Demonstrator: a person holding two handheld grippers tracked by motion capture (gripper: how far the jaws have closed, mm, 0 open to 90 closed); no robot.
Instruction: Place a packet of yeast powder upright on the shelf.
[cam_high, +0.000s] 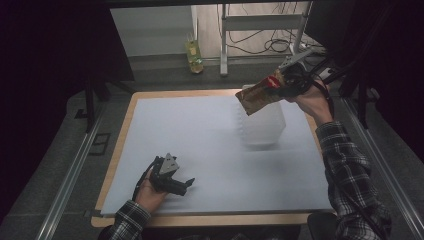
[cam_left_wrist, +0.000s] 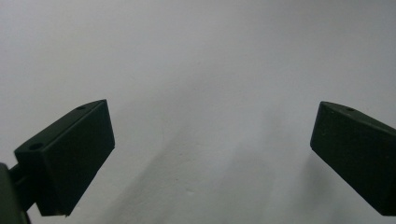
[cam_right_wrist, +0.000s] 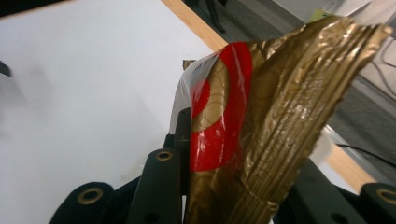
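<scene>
1. The right gripper (cam_high: 278, 82) is pinching a crinkled gold foil snack packet with red markings (cam_high: 256, 96), holding it in the air over the translucent white plastic container (cam_high: 263, 125).
2. The packet is looking light, thin and slippery; gripping its sealed edge is probably safest.
3. The left gripper (cam_high: 187, 183) is resting wide open and empty on the white table sheet (cam_high: 200, 130).
</scene>
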